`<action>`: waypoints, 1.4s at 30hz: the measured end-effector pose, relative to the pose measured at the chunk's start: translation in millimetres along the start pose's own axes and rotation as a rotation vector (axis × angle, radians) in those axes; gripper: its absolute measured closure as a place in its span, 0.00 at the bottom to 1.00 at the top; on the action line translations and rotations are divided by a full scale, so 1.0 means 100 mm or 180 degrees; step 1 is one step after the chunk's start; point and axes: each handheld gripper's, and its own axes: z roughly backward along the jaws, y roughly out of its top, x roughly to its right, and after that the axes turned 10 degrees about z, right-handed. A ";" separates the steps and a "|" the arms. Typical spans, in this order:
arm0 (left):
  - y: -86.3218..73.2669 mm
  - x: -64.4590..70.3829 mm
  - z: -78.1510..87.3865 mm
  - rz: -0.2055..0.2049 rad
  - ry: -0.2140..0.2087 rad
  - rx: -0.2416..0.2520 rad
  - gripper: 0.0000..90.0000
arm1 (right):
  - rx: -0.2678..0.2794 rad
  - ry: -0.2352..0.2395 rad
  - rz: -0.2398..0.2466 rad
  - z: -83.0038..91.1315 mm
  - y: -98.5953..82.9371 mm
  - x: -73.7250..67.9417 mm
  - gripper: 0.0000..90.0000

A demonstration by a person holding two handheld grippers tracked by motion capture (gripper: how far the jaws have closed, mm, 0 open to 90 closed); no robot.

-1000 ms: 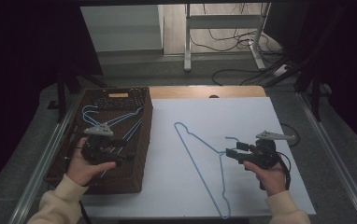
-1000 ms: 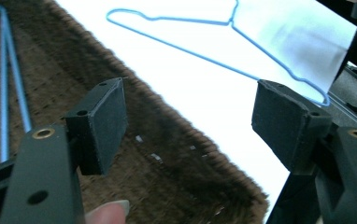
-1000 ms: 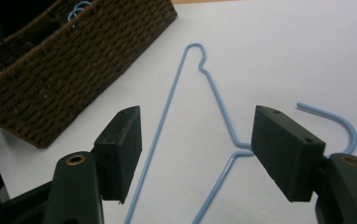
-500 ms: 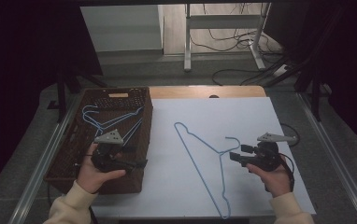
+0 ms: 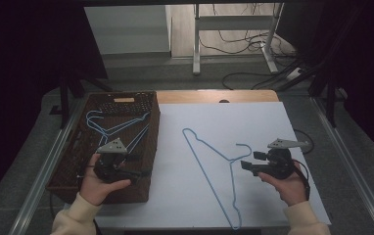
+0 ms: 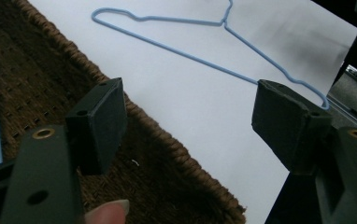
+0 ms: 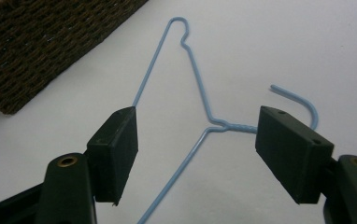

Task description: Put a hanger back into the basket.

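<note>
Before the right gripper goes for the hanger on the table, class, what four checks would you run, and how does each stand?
1. Right gripper open: ok, fingers apart.
2. Nothing lying on the hanger: ok, it lies alone on the white sheet.
3. Aim: ok, the hanger's twisted neck sits between the fingers in the right gripper view.
4. Left gripper out of the way: ok, open over the basket.
5. Fingers low enough to pinch the wire: cannot tell.

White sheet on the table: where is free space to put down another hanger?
The white sheet is bare beyond the blue hanger, toward the wooden table edge, and between that hanger and the wicker basket. It is crowded near the hook, where the right tool hovers, and inside the basket.
</note>
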 end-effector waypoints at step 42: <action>-0.09 -0.03 0.09 0.0077 0.0067 0.0061 0.30 | -0.1684 -0.0428 0.0508 -1.11 0.39 0.59 1.00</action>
